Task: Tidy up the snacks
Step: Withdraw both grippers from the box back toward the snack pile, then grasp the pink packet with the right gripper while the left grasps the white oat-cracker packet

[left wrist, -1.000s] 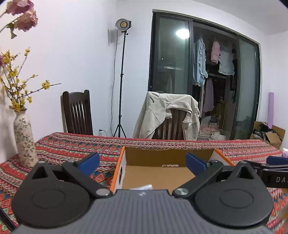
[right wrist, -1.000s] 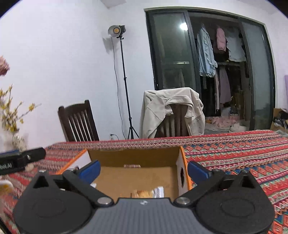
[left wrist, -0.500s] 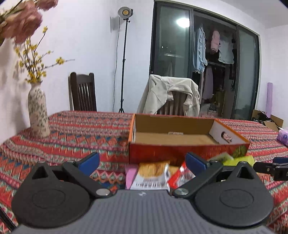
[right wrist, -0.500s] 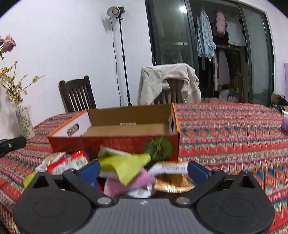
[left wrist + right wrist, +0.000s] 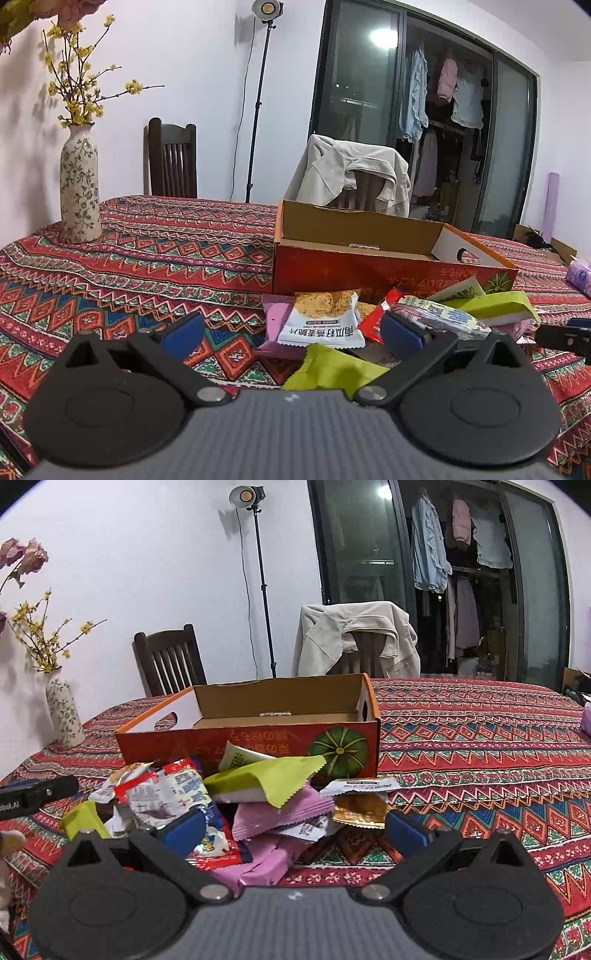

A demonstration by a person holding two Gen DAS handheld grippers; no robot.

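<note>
The snacks (image 5: 258, 805) lie in a loose pile on the patterned surface (image 5: 480, 738), just in front of the near wall of the open orange box (image 5: 251, 738). The left gripper (image 5: 291, 334) has its fingers wide with nothing between them, the pile's near-left edge and a white packet (image 5: 321, 321) ahead. The right gripper (image 5: 295, 829) is also wide and empty, over pink (image 5: 280, 812) and green (image 5: 266, 779) packets.
</note>
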